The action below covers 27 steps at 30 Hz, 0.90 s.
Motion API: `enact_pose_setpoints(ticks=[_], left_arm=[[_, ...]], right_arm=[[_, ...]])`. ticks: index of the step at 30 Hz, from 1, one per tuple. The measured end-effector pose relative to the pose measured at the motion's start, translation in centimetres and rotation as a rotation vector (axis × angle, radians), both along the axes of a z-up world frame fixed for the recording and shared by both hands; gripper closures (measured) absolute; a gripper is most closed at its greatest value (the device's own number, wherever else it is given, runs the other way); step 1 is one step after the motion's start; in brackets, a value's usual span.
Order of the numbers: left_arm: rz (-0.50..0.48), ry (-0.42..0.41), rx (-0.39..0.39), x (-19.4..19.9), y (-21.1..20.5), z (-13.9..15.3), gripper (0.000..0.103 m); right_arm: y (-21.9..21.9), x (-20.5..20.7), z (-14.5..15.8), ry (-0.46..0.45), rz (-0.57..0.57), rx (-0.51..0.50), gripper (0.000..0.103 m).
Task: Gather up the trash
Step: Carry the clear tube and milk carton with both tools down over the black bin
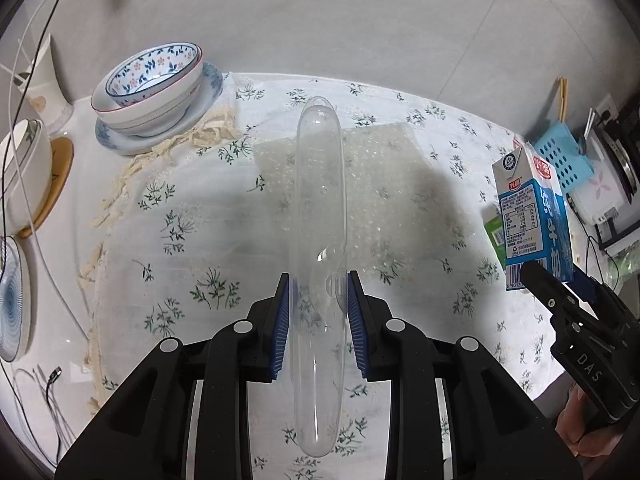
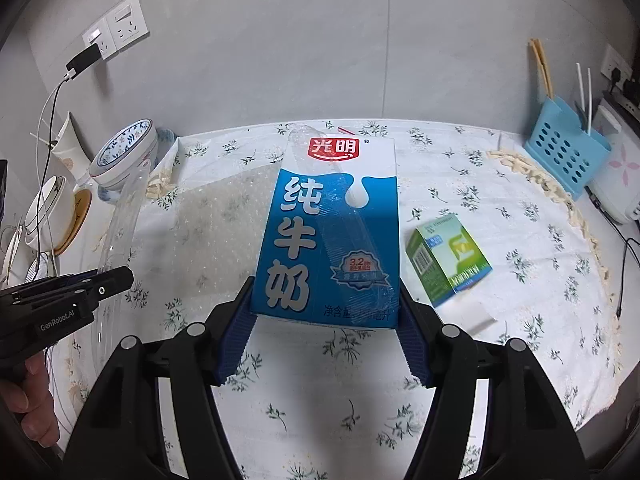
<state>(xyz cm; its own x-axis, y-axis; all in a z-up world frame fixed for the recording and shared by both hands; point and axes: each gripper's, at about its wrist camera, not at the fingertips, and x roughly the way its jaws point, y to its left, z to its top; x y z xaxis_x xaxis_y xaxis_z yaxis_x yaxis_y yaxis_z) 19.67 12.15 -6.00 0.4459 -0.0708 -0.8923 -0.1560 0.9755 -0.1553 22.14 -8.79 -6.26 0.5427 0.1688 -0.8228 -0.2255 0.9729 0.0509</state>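
- Between my left gripper's (image 1: 318, 312) blue pads sits a clear plastic case (image 1: 320, 200), clamped and lifted above the flowered tablecloth (image 1: 180, 240).
- My right gripper (image 2: 326, 332) squeezes a blue milk carton (image 2: 332, 232) at its base, off the cloth.
- Beyond, a small green box (image 2: 448, 258) lies on the cloth beside a sheet of bubble wrap (image 2: 216, 224).

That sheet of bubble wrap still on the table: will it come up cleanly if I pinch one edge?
The bubble wrap lies thin and flat on the tablecloth, so it is probably very light and floppy, likely drooping from a pinched edge. Its smooth plastic may slip between pads.
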Motion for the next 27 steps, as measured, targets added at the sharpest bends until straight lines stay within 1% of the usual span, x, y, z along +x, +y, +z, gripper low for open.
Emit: enact_pose_setpoints(ticks=[7,20,27], left_arm=[[-0.008,-0.004,0.000,-2.6,-1.8,0.5,0.077],[0.016,-0.030,0.010,-8.6,-5.7,2.2,0.077],[0.022,-0.038,0.003,-11.5,-7.2,2.4,0.077]], right_arm=[[-1.7,-2.8,1.2,-0.014,0.001,0.014,0.041],[-5.5,-8.1,3.3,-0.036,0.045,0.031,0.041],[-6.9,-10.7,4.0,-0.041,0.062,0.034,0.041]])
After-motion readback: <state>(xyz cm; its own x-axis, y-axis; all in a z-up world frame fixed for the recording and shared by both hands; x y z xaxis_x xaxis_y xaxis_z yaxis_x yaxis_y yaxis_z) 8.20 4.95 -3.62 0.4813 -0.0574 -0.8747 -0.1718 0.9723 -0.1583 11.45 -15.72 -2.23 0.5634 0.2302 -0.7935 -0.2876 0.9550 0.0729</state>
